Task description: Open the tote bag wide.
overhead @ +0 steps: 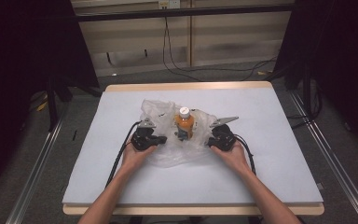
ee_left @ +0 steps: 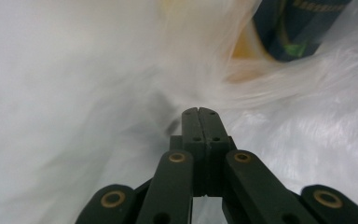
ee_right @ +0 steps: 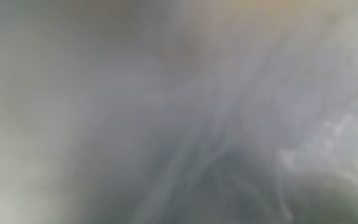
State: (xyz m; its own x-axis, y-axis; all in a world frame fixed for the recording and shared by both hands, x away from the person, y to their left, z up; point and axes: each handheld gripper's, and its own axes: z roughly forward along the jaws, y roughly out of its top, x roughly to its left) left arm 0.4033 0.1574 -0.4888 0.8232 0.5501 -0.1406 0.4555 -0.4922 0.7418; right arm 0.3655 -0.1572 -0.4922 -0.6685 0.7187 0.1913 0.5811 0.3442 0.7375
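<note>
A crumpled clear plastic bag (overhead: 158, 109) lies in the middle of the pale grey table (overhead: 279, 154). Inside it stands an orange bottle (overhead: 185, 122) with a white cap. My left gripper (overhead: 164, 139) is at the bag's left edge. In the left gripper view its jaws (ee_left: 199, 112) are pressed together, and folds of the bag (ee_left: 98, 93) gather right at the tips. The bottle's dark label (ee_left: 298, 28) shows at the top right. My right gripper (overhead: 210, 142) is at the bag's right edge. Blurred film of the bag (ee_right: 214, 140) covers the right gripper view and hides those jaws.
The table has a wooden rim (overhead: 186, 86) at its far edge. Black cables (overhead: 119, 156) trail from both grippers toward the person. Beyond the table are loose floor cables (overhead: 205, 70), dark curtains on both sides and metal rails (overhead: 37, 163).
</note>
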